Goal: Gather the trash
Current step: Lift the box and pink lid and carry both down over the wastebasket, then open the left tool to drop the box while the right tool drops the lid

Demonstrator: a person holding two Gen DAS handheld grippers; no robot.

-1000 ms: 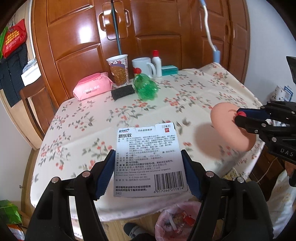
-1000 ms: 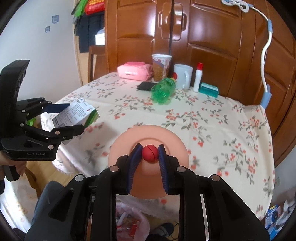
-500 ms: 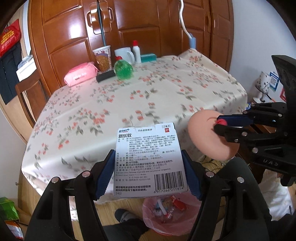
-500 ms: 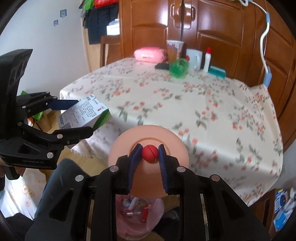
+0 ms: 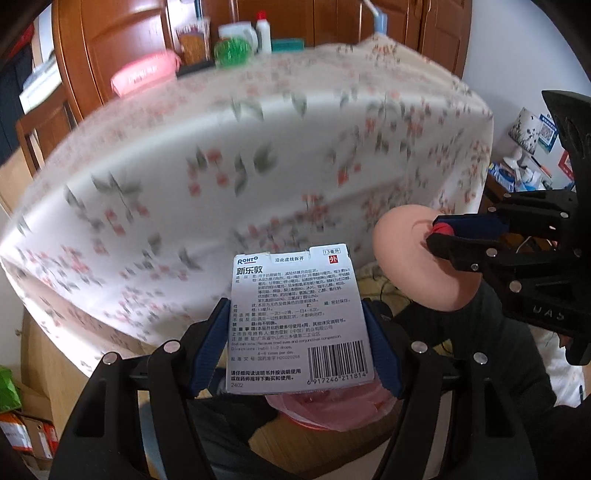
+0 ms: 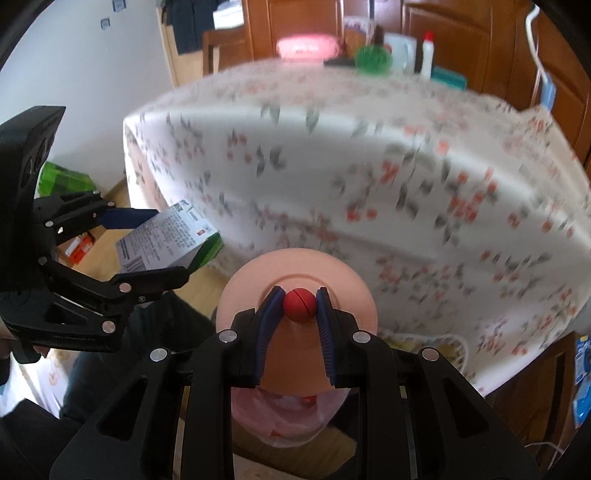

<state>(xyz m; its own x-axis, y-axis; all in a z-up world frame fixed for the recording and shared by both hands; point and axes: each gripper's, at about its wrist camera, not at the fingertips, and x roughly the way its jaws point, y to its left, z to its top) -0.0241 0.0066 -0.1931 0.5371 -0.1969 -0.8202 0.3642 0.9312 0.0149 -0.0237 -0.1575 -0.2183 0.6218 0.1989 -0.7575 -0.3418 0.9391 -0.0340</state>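
left gripper (image 5: 299, 343) clamped on the two long side edges of a white medicine box (image 5: 299, 319), printed face up toward the camera, long axis running straight out along the fingers. right gripper (image 6: 300, 312) pinched on the red knob (image 6: 300, 304) of a peach-coloured lid (image 6: 297, 280), disc face turned away from the fingers, roughly square to them.

both loads off the floral-cloth table (image 5: 258, 155), held out past its near edge. pink-lined trash bag (image 5: 332, 410) directly below and slightly behind the box in the left wrist view; same bag (image 6: 288, 413) under the right fingers in the right wrist view. mouth of bag mostly hidden by box and lid, so opening width hard to judge; seems to hold some scraps.

key relation: bag lies straight down from both grippers, lid perhaps a touch nearer over it. judged next: spread the jaws and let drop, box likely end first.

left on the far side of the table: green plastic bottle (image 5: 232, 50), pink tissue pack (image 5: 144, 72), paper cup (image 5: 192, 40), white mug (image 5: 240, 31). background blurred.
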